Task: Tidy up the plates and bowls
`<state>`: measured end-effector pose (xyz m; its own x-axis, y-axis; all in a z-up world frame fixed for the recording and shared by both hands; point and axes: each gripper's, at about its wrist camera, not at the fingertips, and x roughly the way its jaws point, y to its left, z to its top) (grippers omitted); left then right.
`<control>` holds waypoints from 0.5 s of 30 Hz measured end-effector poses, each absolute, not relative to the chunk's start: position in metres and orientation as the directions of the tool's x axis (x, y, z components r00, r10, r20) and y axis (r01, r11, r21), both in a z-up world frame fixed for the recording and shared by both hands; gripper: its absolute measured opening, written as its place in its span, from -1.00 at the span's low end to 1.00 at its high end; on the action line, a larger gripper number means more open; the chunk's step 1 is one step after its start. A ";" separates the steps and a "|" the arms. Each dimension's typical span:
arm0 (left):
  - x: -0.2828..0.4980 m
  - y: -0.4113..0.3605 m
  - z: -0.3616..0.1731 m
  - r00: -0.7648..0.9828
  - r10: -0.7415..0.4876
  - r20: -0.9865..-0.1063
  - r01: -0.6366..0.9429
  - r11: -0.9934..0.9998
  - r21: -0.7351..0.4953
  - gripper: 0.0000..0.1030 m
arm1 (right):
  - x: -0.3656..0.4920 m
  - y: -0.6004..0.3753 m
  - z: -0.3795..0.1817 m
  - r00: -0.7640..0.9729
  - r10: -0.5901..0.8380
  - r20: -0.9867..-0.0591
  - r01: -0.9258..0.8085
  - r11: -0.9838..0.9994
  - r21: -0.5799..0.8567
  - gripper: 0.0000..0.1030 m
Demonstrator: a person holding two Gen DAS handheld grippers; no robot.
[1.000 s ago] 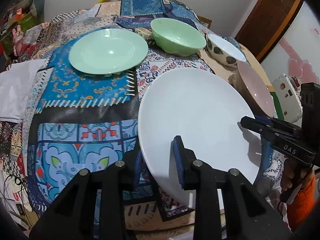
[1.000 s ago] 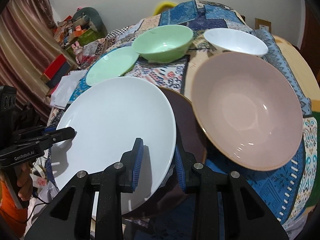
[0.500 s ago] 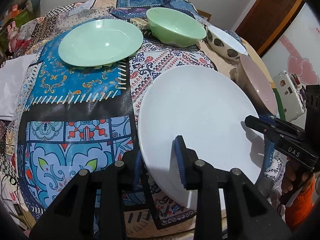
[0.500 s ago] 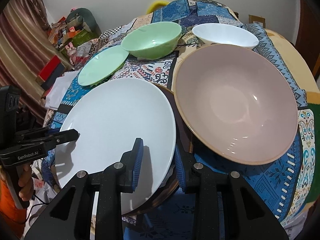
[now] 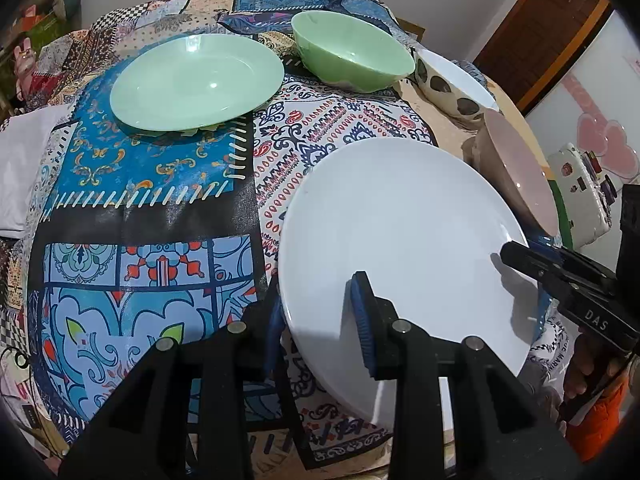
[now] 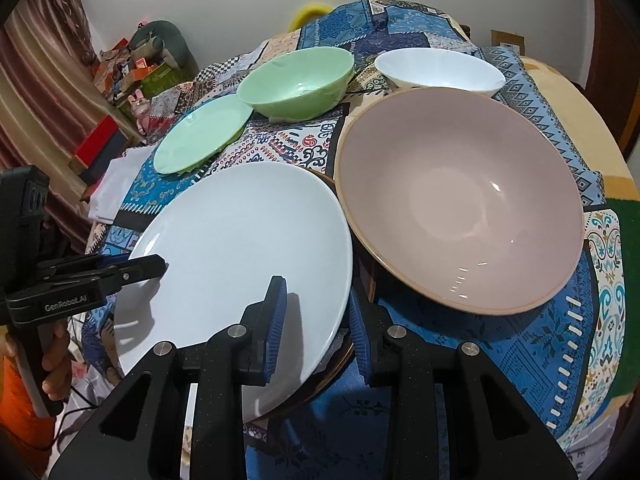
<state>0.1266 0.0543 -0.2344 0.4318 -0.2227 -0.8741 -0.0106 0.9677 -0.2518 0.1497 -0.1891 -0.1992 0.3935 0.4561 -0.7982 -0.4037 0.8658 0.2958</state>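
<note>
Both grippers are on the white plate (image 5: 400, 240) here, one at each edge. The left gripper (image 5: 320, 320) has its blue pads either side of the rim at lower centre of its view, clamped on. The right gripper (image 6: 316, 320) pinches the opposite rim the same way. The plate sits tilted above the patterned tablecloth (image 5: 152, 216). Just beside it, right of centre, is the pink bowl (image 6: 460, 208). Further back, the green plate (image 5: 196, 80) upper left, the green bowl (image 5: 352, 56) and a white bowl (image 6: 440, 68) at the top.
</note>
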 end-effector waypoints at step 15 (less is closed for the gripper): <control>0.130 0.048 -0.236 0.434 -0.187 -0.881 -0.016 0.977 -0.214 -0.37 | 0.143 -0.190 -0.196 0.400 0.444 -0.802 -0.425 0.865 0.267 -0.46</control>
<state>0.1304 0.0484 -0.2358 0.4339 -0.1866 -0.8814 -0.0156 0.9766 -0.2145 0.1432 -0.1898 -0.1955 0.3999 0.4441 -0.8018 -0.4251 0.8649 0.2671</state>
